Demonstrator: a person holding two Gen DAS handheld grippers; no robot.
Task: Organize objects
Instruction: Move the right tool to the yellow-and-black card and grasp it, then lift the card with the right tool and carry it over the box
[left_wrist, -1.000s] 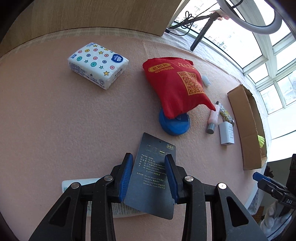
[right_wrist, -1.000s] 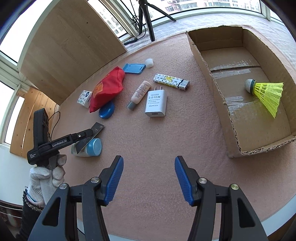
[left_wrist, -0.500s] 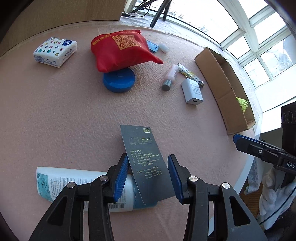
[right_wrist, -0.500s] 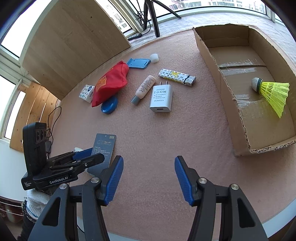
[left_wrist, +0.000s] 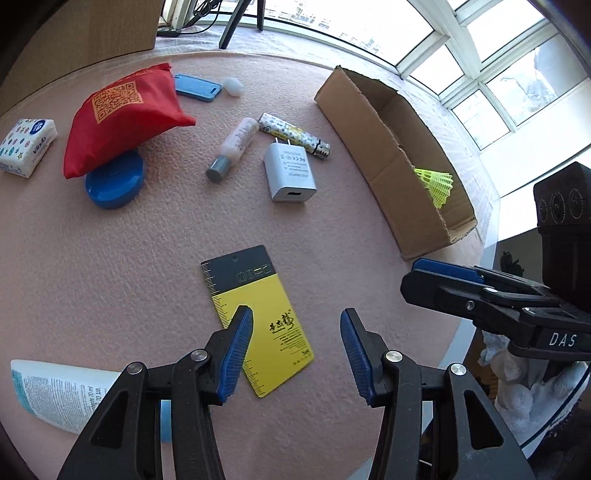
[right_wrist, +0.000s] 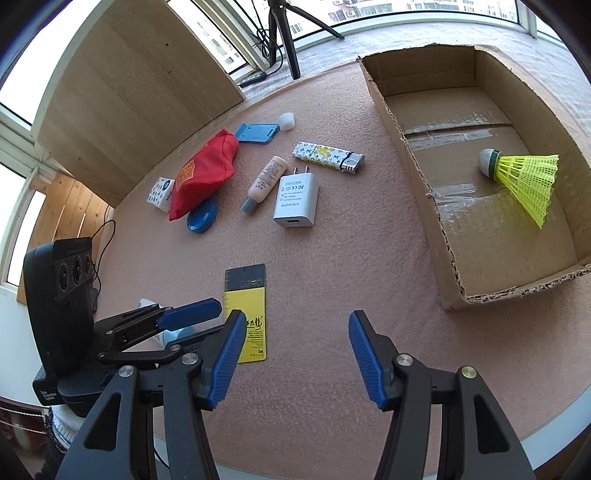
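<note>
A yellow and black card (left_wrist: 266, 295) (right_wrist: 245, 295) lies flat on the pink table cover, yellow face up. My left gripper (left_wrist: 295, 332) hovers open just above its near end, holding nothing. My right gripper (right_wrist: 297, 332) is open and empty over bare cover to the right of the card. In each view the other gripper shows from the side: left gripper (right_wrist: 201, 323), right gripper (left_wrist: 410, 280). The open cardboard box (left_wrist: 373, 162) (right_wrist: 461, 110) on the right holds a yellow shuttlecock (left_wrist: 436, 181) (right_wrist: 524, 177).
Further back lie a white charger (left_wrist: 290, 171), a patterned lighter (left_wrist: 291, 134), a small tube (left_wrist: 234, 146), a red pouch (left_wrist: 122, 114) on a blue round tin (left_wrist: 114, 179), a tissue pack (left_wrist: 26, 146) and a blue holder (left_wrist: 197, 88). A lotion tube (left_wrist: 55, 395) lies near left.
My left gripper carried the card right toward the box, opened and let it go. The card now lies on the table with its yellow side up. My right gripper stayed open.
</note>
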